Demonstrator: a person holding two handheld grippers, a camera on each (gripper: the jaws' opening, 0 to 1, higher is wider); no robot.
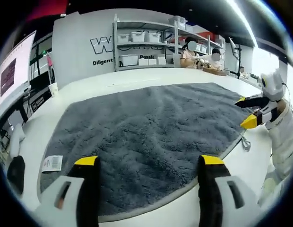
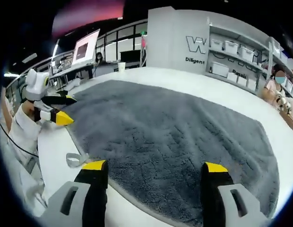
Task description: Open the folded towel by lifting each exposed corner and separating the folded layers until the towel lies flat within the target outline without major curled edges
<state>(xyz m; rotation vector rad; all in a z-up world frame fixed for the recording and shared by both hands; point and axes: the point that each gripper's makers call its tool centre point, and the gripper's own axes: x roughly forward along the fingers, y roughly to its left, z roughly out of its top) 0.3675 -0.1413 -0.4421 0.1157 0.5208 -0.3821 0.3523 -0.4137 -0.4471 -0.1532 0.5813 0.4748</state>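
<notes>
Grey plush towel [image 1: 146,142] lies spread nearly flat on the white table [image 1: 137,78], its label [image 1: 52,163] at one near corner. Soft and limp, it likely drags and bunches; pinching a hem corner seems best. Left gripper [image 1: 149,163] and right gripper [image 2: 153,168] hover at its edge, jaws apart, empty.

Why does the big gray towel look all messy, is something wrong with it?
Nothing stands out. The gray towel lies spread flat on the white table; its fluffy pile just looks ruffled. Its tag and hanging loop stick out at the edges.
</notes>
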